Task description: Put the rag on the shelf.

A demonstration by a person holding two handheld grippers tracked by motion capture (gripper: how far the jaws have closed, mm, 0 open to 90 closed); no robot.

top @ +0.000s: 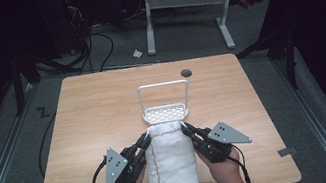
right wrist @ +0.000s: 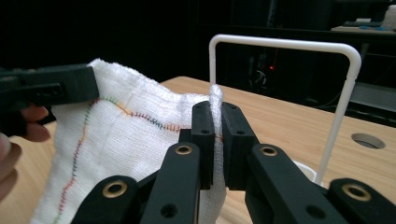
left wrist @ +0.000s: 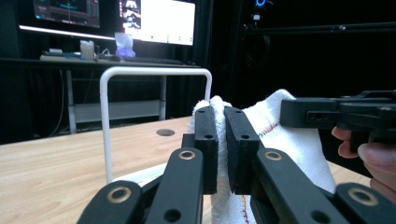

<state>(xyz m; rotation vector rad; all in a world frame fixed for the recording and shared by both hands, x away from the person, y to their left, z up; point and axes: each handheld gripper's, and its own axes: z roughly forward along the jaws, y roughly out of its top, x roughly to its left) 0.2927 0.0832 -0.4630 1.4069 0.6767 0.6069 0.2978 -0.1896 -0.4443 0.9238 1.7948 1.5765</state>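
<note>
High view: a white towel [top: 172,166] lies lengthwise on the wooden table [top: 85,120], its far edge just before a white rack [top: 164,102]. The left gripper [top: 145,138] and right gripper [top: 185,128] each pinch a far corner.

Left gripper view: the left gripper [left wrist: 221,140] has its jaws clamped on a fold of towel [left wrist: 299,140]; the rack [left wrist: 140,93] stands behind.

Right gripper view: the right gripper [right wrist: 217,135] has its jaws clamped on the towel [right wrist: 116,135] edge, coloured stitching visible; the rack [right wrist: 345,84] stands beyond.
</note>
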